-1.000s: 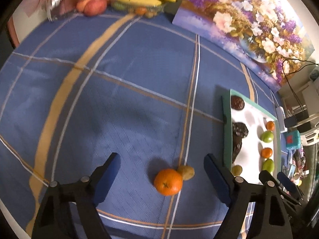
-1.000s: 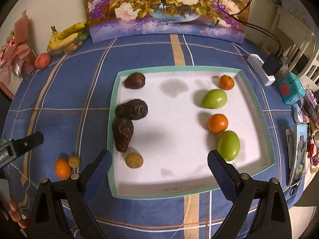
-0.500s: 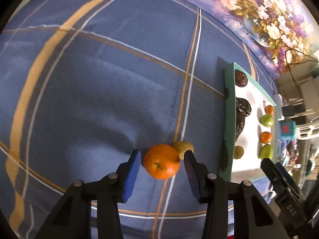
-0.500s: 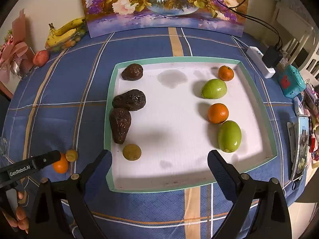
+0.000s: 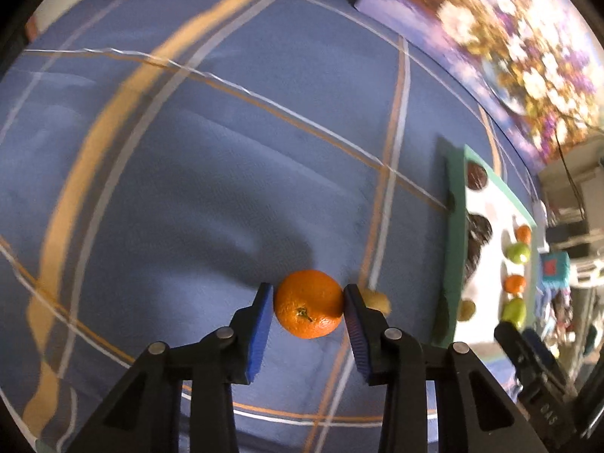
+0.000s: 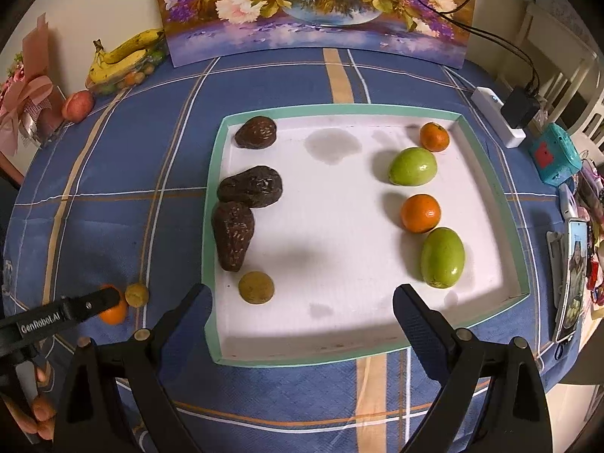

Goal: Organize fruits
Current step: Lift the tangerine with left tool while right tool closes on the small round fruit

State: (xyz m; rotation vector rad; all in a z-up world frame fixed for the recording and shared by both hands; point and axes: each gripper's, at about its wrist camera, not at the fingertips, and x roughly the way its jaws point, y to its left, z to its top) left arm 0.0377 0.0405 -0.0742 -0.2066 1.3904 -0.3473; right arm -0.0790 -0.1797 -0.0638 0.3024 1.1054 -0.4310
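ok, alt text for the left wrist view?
The left gripper, its jaws having just been closing, clamps an orange on a blue plaid tablecloth. A small yellow-green fruit lies just beyond; a teal-rimmed tray of fruit sits right.

Cream wall (image 6: 94, 7) behind, flower painting (image 6: 313, 3) leaning against it; blue checked tablecloth (image 6: 287, 75) under warm light; possibly white chairs (image 6: 566, 64) at right

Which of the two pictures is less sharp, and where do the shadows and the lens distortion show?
Left wrist view: motion blur smears the painting and far tablecloth, while the orange between the left gripper pads stays sharp. Right wrist view: sharp throughout; soft shadows fall left of the fruits on the white tray; the fisheye bends the tablecloth stripes.
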